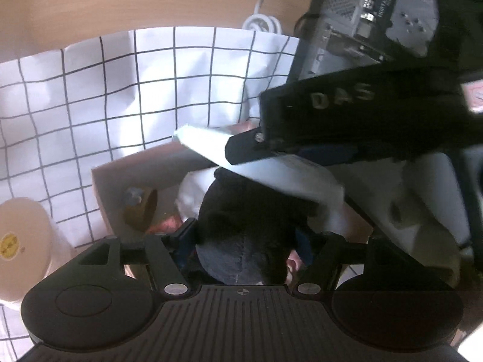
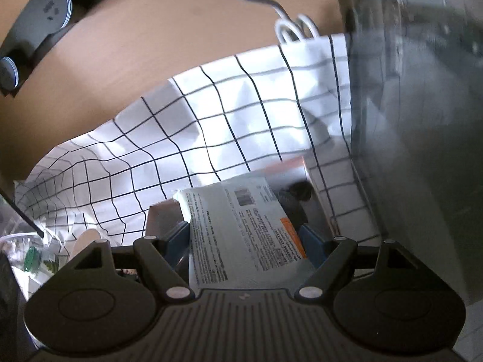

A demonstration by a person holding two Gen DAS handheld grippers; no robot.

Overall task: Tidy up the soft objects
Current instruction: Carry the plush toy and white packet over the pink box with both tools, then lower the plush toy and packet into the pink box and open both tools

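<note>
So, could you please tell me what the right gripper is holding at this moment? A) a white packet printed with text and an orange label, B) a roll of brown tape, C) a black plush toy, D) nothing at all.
A: in the right wrist view, the right gripper has its blue fingers closed against both sides of the white printed packet, held over the open cardboard box.
</note>
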